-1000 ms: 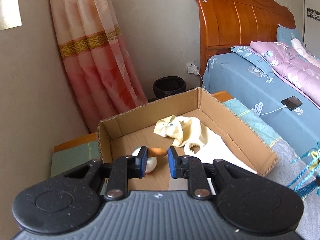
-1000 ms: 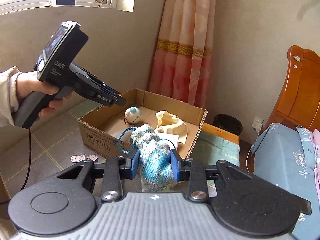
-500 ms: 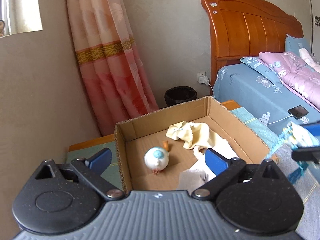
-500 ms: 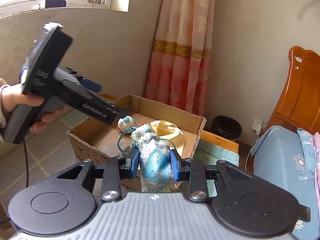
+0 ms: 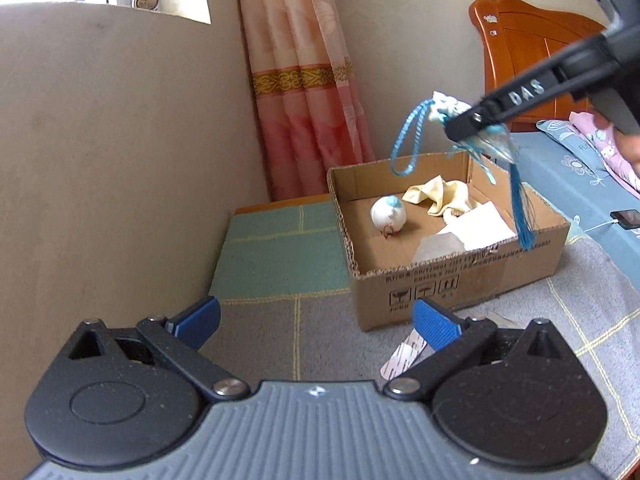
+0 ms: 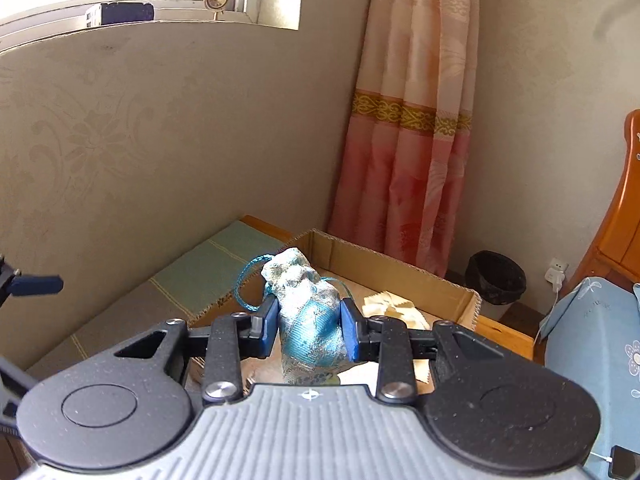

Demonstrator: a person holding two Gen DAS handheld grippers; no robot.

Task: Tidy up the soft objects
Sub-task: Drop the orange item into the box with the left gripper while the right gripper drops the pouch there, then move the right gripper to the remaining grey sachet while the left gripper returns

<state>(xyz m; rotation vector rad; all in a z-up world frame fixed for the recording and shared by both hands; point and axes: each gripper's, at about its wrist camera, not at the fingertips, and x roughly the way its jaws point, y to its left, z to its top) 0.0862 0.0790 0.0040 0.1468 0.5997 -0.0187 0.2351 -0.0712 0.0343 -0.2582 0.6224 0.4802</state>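
A pink curtain [image 5: 308,92] hung behind the cardboard box [image 5: 448,240] beside the bed [image 5: 580,176]. My right tongs [image 6: 308,330] pinched the blue pouch [image 6: 310,320] in the air above the box; my left tongs [image 5: 316,322] stood spread, near its front wall.

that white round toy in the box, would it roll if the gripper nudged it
Probably. The white toy looks near-spherical and sits free on the cardboard box floor, so a nudge would likely roll it. It looks plush, so probably light and squashy. The yellow cloth beside it might stop it.
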